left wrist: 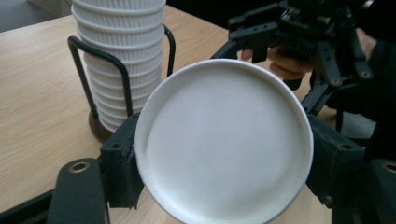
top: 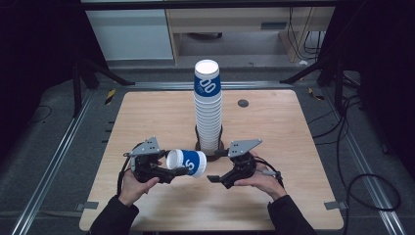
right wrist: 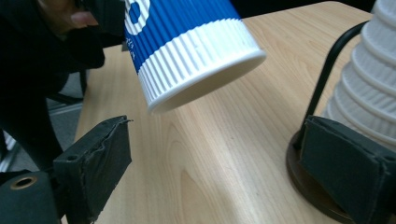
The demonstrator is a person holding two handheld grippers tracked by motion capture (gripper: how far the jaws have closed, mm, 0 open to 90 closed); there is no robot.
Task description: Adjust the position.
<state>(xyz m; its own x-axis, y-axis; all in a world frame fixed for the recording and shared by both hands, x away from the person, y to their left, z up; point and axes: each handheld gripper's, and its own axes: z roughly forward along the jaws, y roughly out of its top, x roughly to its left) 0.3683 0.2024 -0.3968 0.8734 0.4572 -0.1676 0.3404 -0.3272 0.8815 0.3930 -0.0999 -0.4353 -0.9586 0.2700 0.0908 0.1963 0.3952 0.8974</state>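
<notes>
Black padded jaws of the left gripper (left wrist: pixel 223 186) rise closest to the lens in the left gripper view, clenched on a single paper cup (left wrist: pixel 224 140) whose white base disc faces the camera and hides nearly everything behind it, including the cup's own wall and mouth. In the high view that cup (top: pixel 188 162) lies on its side in the air above the wooden table (top: pixel 274 122), blue-and-white, gripped at its closed end by the left gripper (top: pixel 166 171), its mouth turned toward the right gripper (top: pixel 211 179). The person's left hand (top: pixel 133 187) wraps the tool from below; dark sleeves run off the bottom edge.

From the right gripper view, the right gripper (right wrist: pixel 224 182) stands released: its two foam pads are wide apart with bare wood between them, and the cup's ribbed white rim (right wrist: pixel 201 70) hangs above and beyond them, touching neither. Its printed logo is cut off at the top of that picture, and the left hand behind it is a dark blur.

Just past both tools stands the tall stack of nested paper cups (top: pixel 208 107), upside down inside a black wire holder (top: pixel 198 139) on a round dark base. In the left gripper view the stack (left wrist: pixel 122 60) is cropped at the top, and the right gripper (left wrist: pixel 299 42) shows beyond the cup, partly masked by it. Whether the base is wood or plastic is hard to tell. A small dark round disc (top: pixel 243 103) lies on the table's far side.
</notes>
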